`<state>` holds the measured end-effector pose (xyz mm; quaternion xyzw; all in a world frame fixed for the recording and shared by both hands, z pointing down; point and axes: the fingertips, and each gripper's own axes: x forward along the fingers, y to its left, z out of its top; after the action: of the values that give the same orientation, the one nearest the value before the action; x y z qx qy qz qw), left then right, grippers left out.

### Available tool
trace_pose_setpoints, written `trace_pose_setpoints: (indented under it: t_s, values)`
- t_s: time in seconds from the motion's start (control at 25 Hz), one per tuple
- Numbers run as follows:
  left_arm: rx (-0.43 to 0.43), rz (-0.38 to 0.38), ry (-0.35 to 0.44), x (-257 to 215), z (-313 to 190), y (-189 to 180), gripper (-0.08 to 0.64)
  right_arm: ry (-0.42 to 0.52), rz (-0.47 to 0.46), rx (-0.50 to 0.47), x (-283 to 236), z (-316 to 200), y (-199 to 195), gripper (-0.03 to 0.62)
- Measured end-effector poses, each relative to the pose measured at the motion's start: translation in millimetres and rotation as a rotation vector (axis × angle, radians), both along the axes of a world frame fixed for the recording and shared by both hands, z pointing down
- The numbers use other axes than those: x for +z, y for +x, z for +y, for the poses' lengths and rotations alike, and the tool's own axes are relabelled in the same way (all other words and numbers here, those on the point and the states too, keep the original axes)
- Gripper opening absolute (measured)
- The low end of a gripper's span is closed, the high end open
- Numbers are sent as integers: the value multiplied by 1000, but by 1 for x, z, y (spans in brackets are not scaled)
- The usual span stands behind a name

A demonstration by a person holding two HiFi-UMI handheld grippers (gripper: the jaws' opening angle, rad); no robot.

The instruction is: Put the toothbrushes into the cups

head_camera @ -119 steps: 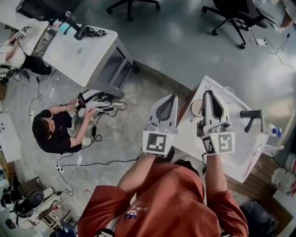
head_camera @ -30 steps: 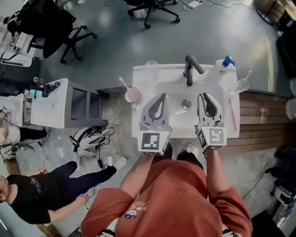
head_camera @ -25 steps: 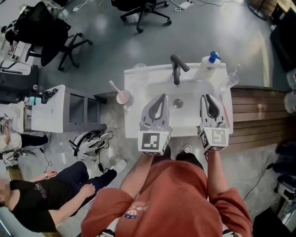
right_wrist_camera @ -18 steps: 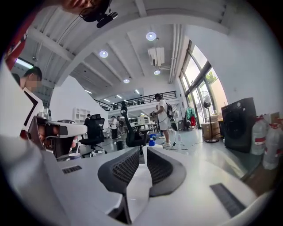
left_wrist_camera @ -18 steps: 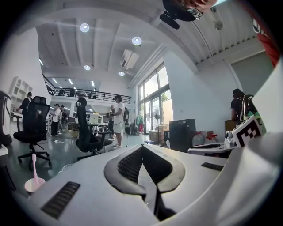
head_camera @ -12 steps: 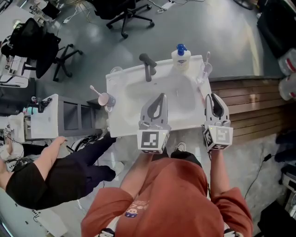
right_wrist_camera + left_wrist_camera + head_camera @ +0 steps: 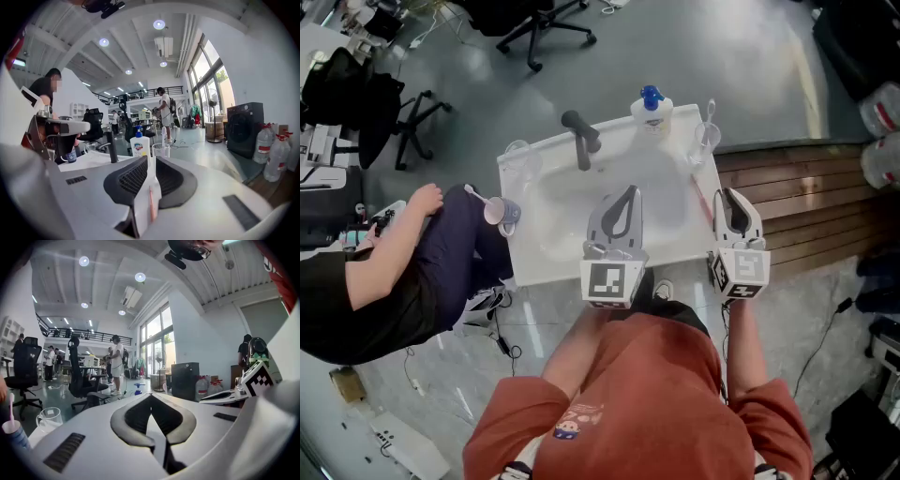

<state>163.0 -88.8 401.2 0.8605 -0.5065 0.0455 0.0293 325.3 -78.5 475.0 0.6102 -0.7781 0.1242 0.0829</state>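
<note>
The right tool (image 7: 728,194), jaws slightly apart and empty, is hovering over the slim pink toothbrush (image 7: 703,202) lying along the white washbasin's (image 7: 544,251) right edge, and a clean grasp is calling for a straight drop astride its handle, while the left tool (image 7: 627,192) is hanging pinched together, empty.

an open-plan office or lab hall: black swivel chairs (image 7: 546,21) at eleven o'clock on a polished grey floor (image 7: 722,56), a freestanding washbasin (image 7: 546,246) mid-room, a mezzanine railing (image 7: 89,335), tall windows (image 7: 157,341), ceiling downlights (image 7: 140,276).
</note>
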Motion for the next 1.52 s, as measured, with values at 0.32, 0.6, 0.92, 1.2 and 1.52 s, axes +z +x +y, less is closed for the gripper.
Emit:
trace_pose_setpoints:
  t_s: [0.32, 0.6, 0.92, 1.2, 1.52]
  values:
    - [88, 11, -1, 27, -39, 9, 18, -233, 93, -42, 56, -29, -13, 66]
    - [107, 19, -53, 60, -69, -1, 18, -394, 217, -87, 103, -51, -31, 67]
    - [108, 47, -95, 81, -99, -21, 18, -571, 272, -119, 136, -64, -38, 72]
    - [115, 78, -129, 95, -114, -28, 18, -672, 293, -140, 156, -72, -45, 77]
    - [114, 95, -140, 101, -122, -35, 18, -735, 282, -127, 167, -70, -44, 74]
